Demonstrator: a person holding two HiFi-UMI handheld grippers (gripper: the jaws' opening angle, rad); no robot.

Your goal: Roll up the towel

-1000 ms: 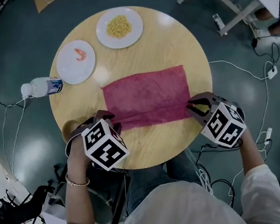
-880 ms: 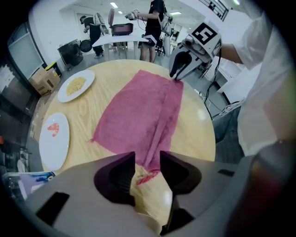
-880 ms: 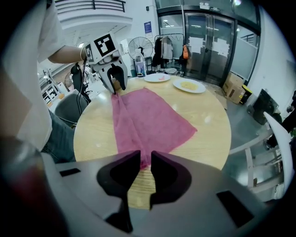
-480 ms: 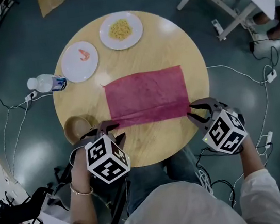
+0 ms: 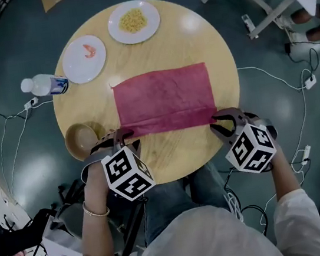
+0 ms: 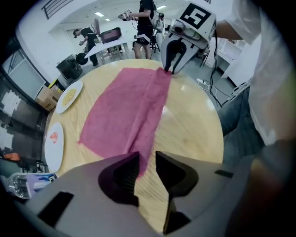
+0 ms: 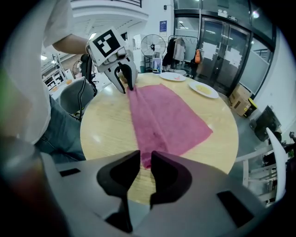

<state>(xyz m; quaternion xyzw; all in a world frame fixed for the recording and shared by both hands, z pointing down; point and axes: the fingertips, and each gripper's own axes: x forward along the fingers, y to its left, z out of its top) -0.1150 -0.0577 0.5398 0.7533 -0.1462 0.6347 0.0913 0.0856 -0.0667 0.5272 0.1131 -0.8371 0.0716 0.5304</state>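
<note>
A: The magenta cloth towel (image 5: 164,97) lies flat on the round pale wooden table (image 5: 195,41), with its near edge turned over once. The left gripper (image 5: 122,137) and right gripper (image 5: 221,120) each pinch one end of that fold.

B: Risk?

A: If one hand rolls ahead, the roll probably skews, or a thin corner slips free.

B: Writing?

A: None legible. The clear plastic bottle's (image 5: 46,85) blue label is too small.

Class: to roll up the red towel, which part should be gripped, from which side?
Probably both ends of the towel along its near long edge, lowest in the head view, approached from that side. That edge is already folded into a straight narrow strip, a ready core to roll across the flat remainder.
</note>
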